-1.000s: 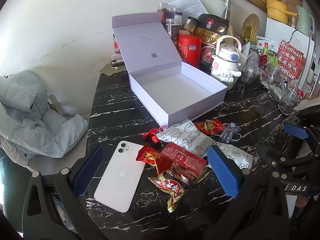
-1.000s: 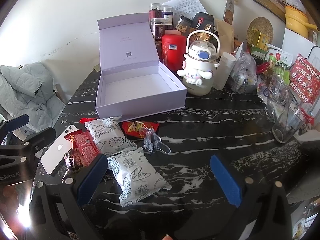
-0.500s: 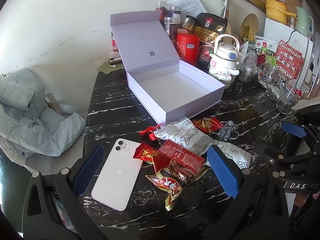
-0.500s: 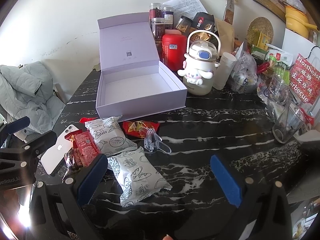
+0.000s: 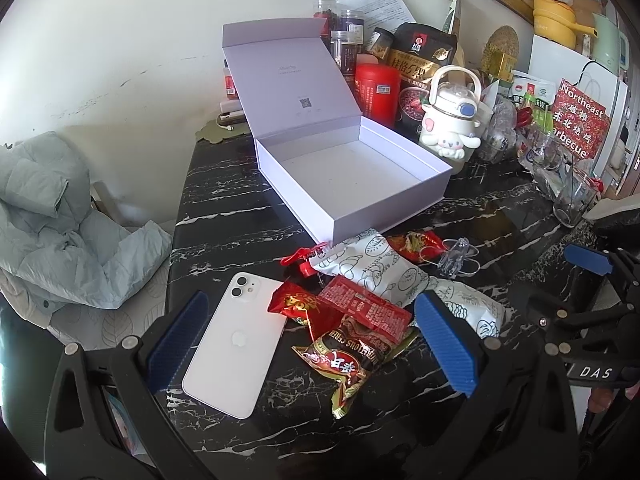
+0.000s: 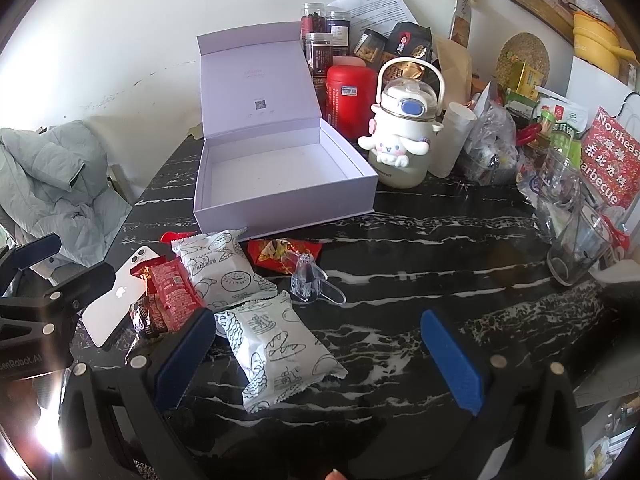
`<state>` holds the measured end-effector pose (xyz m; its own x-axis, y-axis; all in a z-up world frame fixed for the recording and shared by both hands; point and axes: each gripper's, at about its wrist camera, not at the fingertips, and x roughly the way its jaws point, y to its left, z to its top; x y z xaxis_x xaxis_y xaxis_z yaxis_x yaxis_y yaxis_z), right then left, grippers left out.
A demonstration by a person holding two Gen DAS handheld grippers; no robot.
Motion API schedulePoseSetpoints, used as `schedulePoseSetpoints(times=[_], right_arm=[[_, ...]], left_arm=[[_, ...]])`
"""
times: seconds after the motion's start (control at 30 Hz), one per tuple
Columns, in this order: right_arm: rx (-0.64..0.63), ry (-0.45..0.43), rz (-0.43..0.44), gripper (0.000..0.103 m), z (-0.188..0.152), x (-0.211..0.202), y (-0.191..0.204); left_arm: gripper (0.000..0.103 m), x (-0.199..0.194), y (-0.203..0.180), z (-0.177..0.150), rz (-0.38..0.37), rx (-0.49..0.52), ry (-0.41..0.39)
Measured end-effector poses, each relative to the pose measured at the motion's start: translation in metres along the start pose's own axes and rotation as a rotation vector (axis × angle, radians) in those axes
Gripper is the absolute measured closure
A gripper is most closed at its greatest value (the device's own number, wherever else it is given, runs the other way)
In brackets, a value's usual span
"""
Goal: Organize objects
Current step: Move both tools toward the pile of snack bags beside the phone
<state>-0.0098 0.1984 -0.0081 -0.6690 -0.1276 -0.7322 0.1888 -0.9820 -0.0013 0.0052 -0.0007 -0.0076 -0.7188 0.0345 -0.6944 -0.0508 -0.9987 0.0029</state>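
A black marble table (image 5: 224, 216) with white veins carries everything. Largest on it is the lilac box (image 5: 352, 172), lid propped upright and its tray empty, standing toward the far side. Behind and right of it are a red canister (image 6: 350, 100) and a white character kettle (image 6: 404, 136).

In front of the box lies the loose pile. A white phone (image 5: 236, 340) lies face down at the left edge of the pile, between the blue pads of the left gripper (image 5: 308, 344) in that camera's view, nearer the left pad. Two white bread packets follow: one (image 6: 220, 268) just before the box, the other (image 6: 276, 348) nearer, lying just inside the left finger of the right gripper (image 6: 320, 356). Red snack wrappers (image 5: 352, 320) overlap beside the phone, also within the left gripper's span. A small clear scoop (image 6: 310, 280) lies right of the packets.

Both grippers hover spread wide, grasping nothing.
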Motion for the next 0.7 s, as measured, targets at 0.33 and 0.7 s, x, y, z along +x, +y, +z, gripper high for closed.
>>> schedulePoseSetpoints(times=[0.33,0.7], right_arm=[[-0.004,0.006,0.002,0.0,-0.0001,0.001,0.0018],[-0.008,0.019,0.012,0.0,0.0005,0.0044,0.0036]], left_arm=[[0.0,0.0018,0.0028,-0.001,0.002,-0.007,0.004],[0.0,0.0066,0.0089,-0.0006,0.008,-0.023,0.019]])
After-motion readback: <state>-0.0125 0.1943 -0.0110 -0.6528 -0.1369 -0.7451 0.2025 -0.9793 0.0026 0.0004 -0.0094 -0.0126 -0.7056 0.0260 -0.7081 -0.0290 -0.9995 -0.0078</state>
